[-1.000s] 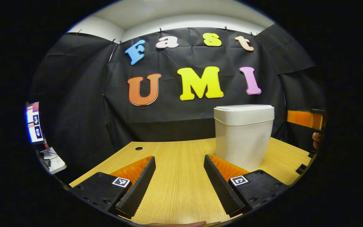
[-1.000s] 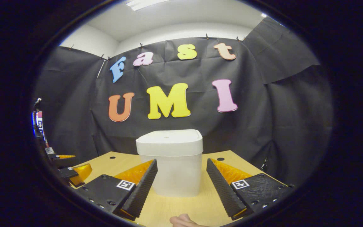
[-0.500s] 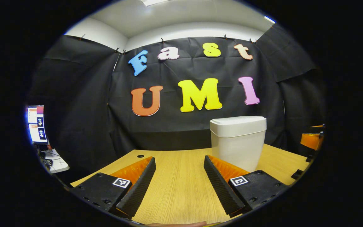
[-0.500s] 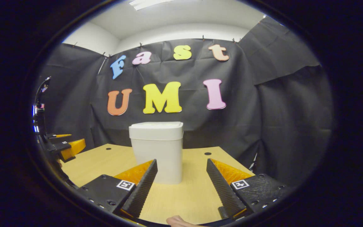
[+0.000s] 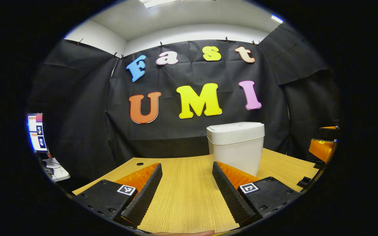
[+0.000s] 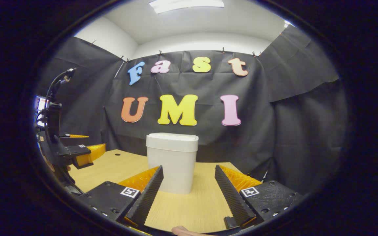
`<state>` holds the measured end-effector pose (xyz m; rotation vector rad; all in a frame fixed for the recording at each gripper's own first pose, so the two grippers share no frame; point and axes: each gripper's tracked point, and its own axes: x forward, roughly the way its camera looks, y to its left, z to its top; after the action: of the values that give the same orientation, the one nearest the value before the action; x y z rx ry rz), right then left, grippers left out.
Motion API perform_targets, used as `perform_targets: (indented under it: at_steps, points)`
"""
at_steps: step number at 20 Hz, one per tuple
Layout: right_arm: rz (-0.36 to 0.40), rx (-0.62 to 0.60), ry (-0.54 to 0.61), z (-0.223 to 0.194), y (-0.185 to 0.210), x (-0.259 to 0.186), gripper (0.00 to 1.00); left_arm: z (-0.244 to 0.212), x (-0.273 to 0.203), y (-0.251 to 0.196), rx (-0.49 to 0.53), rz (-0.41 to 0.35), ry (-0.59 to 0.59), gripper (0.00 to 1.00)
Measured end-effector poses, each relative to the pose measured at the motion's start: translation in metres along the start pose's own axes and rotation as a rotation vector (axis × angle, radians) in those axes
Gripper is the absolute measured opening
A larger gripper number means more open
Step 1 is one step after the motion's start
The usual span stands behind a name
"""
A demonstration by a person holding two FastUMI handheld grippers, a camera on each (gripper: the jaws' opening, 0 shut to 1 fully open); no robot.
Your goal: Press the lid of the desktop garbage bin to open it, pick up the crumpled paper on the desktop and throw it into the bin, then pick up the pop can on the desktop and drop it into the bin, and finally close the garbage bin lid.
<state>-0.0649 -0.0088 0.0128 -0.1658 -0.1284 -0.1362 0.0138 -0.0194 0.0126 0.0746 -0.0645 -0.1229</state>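
A white desktop bin stands on the wooden desk with its lid down. In the left gripper view it sits ahead and to the right of my left gripper, which is open with only desk between its fingers. In the right gripper view the bin stands straight ahead, a little left of centre, beyond my open right gripper. The left gripper shows at the left edge of that view, and the right gripper at the right edge of the left gripper view.
Black cloth walls close the booth behind and beside the desk. A cable hole marks the desk's far left, another shows left of the bin. A monitor and a stand sit off the left side.
Both grippers have drawn back from the bin, which now looks smaller and farther off. Both stay open throughout. The bin's lid stays down.
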Motion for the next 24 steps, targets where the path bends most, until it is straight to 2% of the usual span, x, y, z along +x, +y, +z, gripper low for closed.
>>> perform_targets:
  at_steps: [2, 6, 12, 14, 17, 19, 20, 21, 24]
  points:
    - [0.014, -0.051, -0.008, 0.0, 0.006, -0.006, 0.97, 0.002, -0.002, 0.004, -0.007, 0.017, -0.005, 0.99]
    - [-0.009, -0.179, -0.007, -0.009, 0.012, -0.013, 0.95, -0.002, -0.003, -0.003, 0.0, -0.001, -0.004, 0.99]
    - [0.045, -0.148, 0.067, -0.028, 0.037, -0.011, 0.95, -0.009, 0.001, -0.001, -0.004, 0.002, 0.021, 0.99]
    - [0.041, -0.145, 0.072, -0.03, 0.035, -0.011, 0.98, -0.009, 0.002, 0.0, -0.005, 0.007, 0.024, 0.99]
    - [0.039, -0.139, 0.066, -0.028, 0.033, -0.011, 0.95, -0.011, 0.004, -0.001, -0.004, 0.008, 0.028, 0.99]
    - [0.033, -0.136, 0.07, -0.031, 0.031, -0.01, 0.98, -0.012, 0.004, -0.004, -0.002, -0.001, 0.032, 0.99]
    - [0.03, -0.138, 0.074, -0.032, 0.03, -0.009, 0.98, -0.013, 0.004, -0.005, -0.001, -0.005, 0.036, 0.95]
    - [0.027, -0.137, 0.077, -0.034, 0.028, -0.008, 0.98, -0.014, 0.005, -0.006, 0.0, -0.008, 0.036, 0.99]
    - [0.013, -0.123, 0.089, -0.037, 0.023, -0.006, 0.95, -0.016, 0.006, -0.008, 0.004, -0.009, 0.043, 0.99]
